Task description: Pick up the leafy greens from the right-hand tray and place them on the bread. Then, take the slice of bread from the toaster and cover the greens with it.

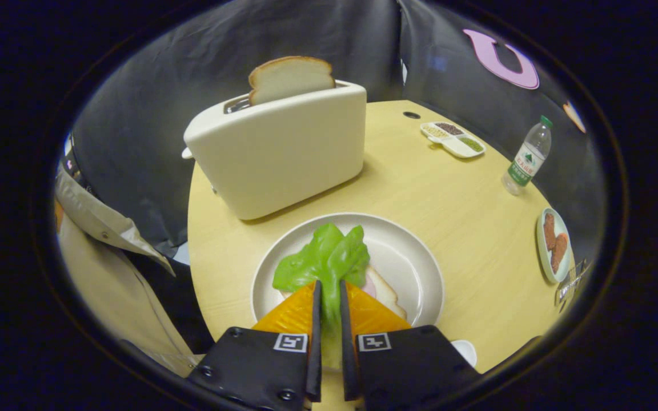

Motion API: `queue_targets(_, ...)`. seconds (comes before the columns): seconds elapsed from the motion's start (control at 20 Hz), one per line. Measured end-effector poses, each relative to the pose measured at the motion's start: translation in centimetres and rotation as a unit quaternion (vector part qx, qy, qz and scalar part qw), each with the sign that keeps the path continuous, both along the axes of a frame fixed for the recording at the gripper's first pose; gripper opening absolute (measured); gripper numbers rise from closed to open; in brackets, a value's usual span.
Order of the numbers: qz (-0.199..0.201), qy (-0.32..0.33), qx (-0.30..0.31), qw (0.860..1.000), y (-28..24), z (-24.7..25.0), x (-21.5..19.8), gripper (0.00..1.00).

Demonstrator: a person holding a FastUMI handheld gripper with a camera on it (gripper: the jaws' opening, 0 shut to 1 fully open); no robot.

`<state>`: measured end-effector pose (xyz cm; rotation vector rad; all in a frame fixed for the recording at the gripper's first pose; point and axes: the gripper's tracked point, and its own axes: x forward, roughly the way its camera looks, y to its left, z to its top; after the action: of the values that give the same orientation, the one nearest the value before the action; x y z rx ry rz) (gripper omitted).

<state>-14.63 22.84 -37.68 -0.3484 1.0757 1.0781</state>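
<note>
**Laying the greens onto the bread**

We are holding our gripper (329,297) nearly closed, its fingers pinching the floppy bright-green plastic lettuce leaf (323,260) over the cream round plate (414,257), which is sitting at the table's near edge. Beneath it is lying the white bread slice (389,294). We are aiming to lower the leaf flat before releasing. The clear water bottle's (528,155) green label is staying unreadable.
</note>
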Motion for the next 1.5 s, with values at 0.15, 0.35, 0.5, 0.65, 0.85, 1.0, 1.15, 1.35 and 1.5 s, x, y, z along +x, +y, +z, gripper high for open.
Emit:
queue_targets(0.15, 0.007, -0.01, -0.011, 1.0, -0.2, -0.8, 0.2, 0.31)
queue_targets(0.35, 0.005, -0.019, -0.016, 1.0, -0.7, -0.8, 0.6, 0.47)
queue_targets(0.5, -0.014, -0.024, -0.003, 1.0, -0.3, 0.1, 1.1, 0.71)
queue_targets(0.65, -0.046, -0.045, 0.005, 0.998, -0.1, 1.7, 2.3, 0.94)
queue_targets(0.85, -0.091, -0.064, 0.026, 0.993, 0.8, 5.2, 3.2, 1.0)
queue_targets(1.0, -0.126, -0.073, 0.038, 0.989, 1.8, 7.9, 3.8, 1.0)
queue_targets(1.15, -0.16, -0.067, 0.048, 0.984, 2.8, 10.4, 4.4, 1.0)
queue_targets(1.35, -0.197, -0.058, 0.071, 0.976, 5.2, 13.5, 5.5, 1.0)
queue_targets(1.5, -0.197, -0.061, 0.078, 0.975, 7.2, 15.1, 5.8, 1.0)
